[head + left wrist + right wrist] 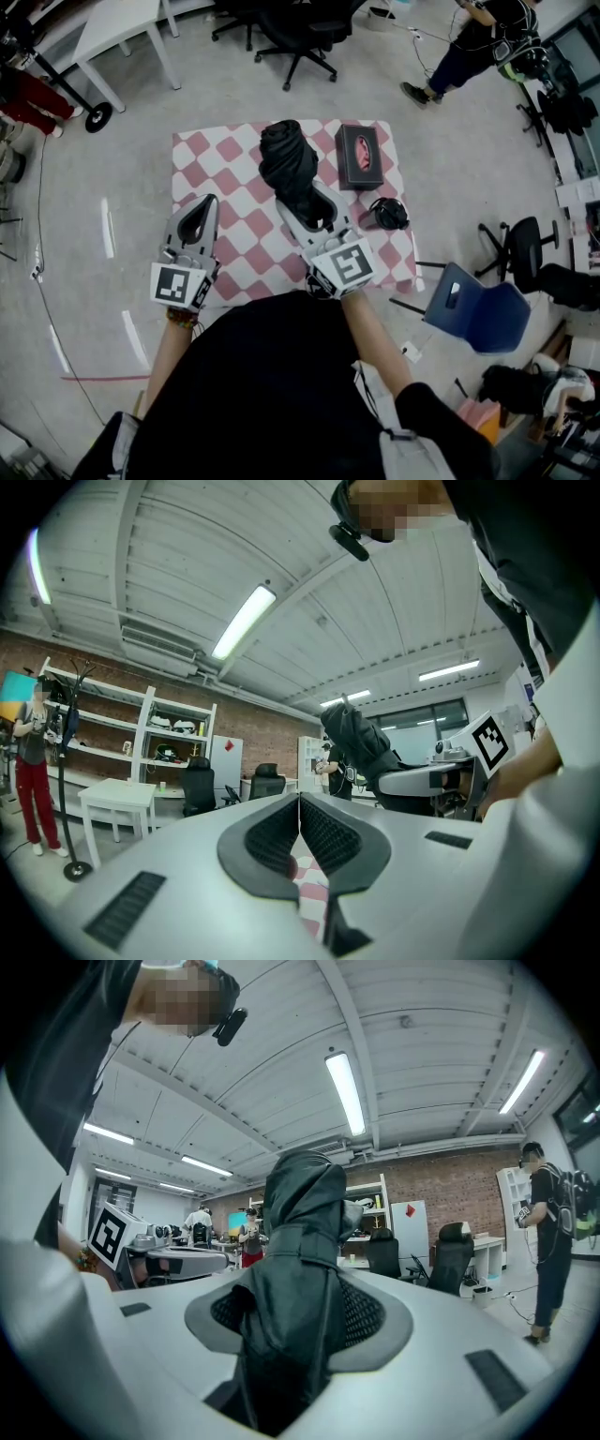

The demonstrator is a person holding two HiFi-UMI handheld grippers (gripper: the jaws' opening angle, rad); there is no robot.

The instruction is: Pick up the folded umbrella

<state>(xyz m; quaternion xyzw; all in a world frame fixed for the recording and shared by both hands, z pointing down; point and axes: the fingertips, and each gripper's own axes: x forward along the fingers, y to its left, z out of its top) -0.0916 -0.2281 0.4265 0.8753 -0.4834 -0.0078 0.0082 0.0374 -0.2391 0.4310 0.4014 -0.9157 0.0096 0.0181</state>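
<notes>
At the left, the left gripper [201, 214] hovers over the near left part of the pink-and-white checked cloth [220, 169], its jaws clenched pad to pad with nothing between them; the left gripper view shows only a sliver of cloth below the tips. Toward the middle, the right gripper [309, 208] has its jaws clamped round the folded umbrella [288, 159], a black bundle of loose fabric with a strap about it. It juts out past the jaws over the centre of the cloth and fills the gap between the ribbed pads [367, 1312] in the right gripper view. Whether it is clear of the cloth cannot be told for sure, though it looks raised. To the right lie a dark case with a red panel [360, 156] and, nearer, a small black object [388, 214], both apart from the umbrella. The pick-up seems nearly done. Doing it well probably means a steady squeeze, since the pads bite on soft fabric that could slide or bunch. A straight, slow rise would keep the heavy free end from swinging toward the case, and the idle left gripper stands near enough to steady that end if it sags.
</notes>
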